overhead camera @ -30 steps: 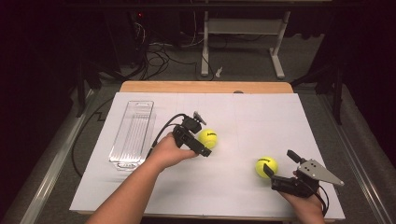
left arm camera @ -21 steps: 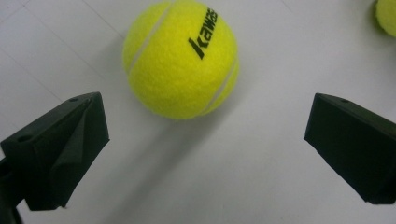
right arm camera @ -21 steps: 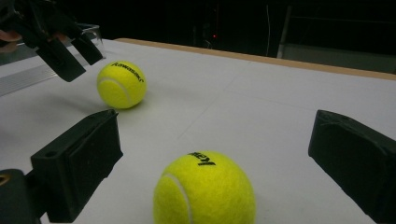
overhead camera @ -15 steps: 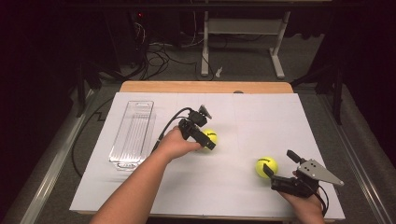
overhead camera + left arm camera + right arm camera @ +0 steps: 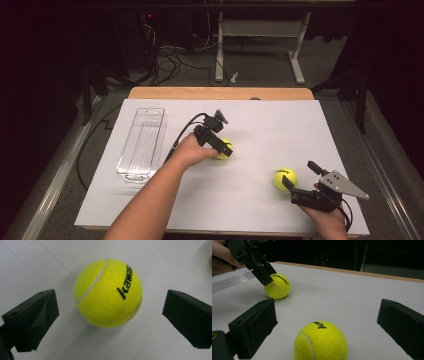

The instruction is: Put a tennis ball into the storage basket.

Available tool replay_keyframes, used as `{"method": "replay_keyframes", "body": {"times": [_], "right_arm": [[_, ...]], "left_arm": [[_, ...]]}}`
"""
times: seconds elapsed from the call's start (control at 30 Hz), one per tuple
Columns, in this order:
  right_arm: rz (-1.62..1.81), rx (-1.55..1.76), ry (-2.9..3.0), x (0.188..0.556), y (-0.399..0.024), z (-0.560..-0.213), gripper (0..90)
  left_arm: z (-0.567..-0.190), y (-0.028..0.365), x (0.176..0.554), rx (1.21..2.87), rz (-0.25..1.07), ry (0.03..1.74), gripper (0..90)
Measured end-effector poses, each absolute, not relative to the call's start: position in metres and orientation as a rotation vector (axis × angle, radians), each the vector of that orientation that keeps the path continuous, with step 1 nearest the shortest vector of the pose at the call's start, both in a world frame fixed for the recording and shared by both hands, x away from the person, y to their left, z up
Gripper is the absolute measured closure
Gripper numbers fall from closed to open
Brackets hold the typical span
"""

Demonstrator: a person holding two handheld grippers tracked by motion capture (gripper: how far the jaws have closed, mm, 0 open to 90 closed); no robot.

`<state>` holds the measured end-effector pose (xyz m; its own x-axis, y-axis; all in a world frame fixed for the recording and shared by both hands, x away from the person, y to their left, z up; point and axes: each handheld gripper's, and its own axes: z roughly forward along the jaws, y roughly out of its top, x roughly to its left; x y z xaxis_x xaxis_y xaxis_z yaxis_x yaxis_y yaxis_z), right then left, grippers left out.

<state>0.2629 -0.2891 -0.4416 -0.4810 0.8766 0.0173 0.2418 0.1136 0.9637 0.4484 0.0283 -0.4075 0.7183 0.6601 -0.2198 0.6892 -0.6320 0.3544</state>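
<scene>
Two yellow tennis balls lie on the white table cover [image 5: 280,125]. My left gripper [image 5: 221,144] is open and tilted down over the left ball [image 5: 226,149]. In the left gripper view that ball [image 5: 108,293] sits between the two black jaws of the left gripper [image 5: 110,305], with a gap on each side. My right gripper [image 5: 301,176] is open near the front right, just behind the second ball [image 5: 285,179]. In the right gripper view this ball [image 5: 321,341] lies low between the spread jaws of the right gripper [image 5: 327,315], and the far ball [image 5: 277,286] rests under the left gripper [image 5: 262,272].
A clear ribbed plastic container [image 5: 142,142] lies lengthwise at the table's left. A wooden edge [image 5: 220,93] runs along the far side. Beyond it are cables and a white stand's legs [image 5: 260,55] on the dark floor.
My left gripper has moved right and down over the left ball, so that its jaws now straddle it. The right gripper and its ball have stayed put.
</scene>
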Motion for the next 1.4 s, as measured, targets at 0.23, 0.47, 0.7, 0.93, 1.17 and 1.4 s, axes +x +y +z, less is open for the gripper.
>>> {"method": "replay_keyframes", "body": {"times": [0.23,0.47,0.7,0.93,1.17,1.4], "right_arm": [[1.391,1.084,1.811,0.263,-0.289,-0.442,2.8],[1.391,1.083,1.812,0.263,-0.289,-0.442,2.8],[1.390,1.084,1.812,0.263,-0.289,-0.442,2.8],[1.391,1.086,1.810,0.263,-0.289,-0.442,2.8],[1.390,1.086,1.807,0.263,-0.290,-0.442,2.8],[1.388,1.082,1.811,0.263,-0.289,-0.442,2.8]], "left_arm": [[-0.411,0.027,0.450,2.506,-0.075,1.056,7.6],[-0.417,0.022,0.449,2.526,-0.058,1.050,12.8],[-0.421,0.019,0.449,2.541,-0.059,1.061,18.8],[-0.420,0.018,0.448,2.554,-0.046,1.061,26.6],[-0.415,0.018,0.440,2.570,-0.049,1.037,27.0],[-0.407,0.028,0.435,2.562,-0.045,1.049,26.9]]}}
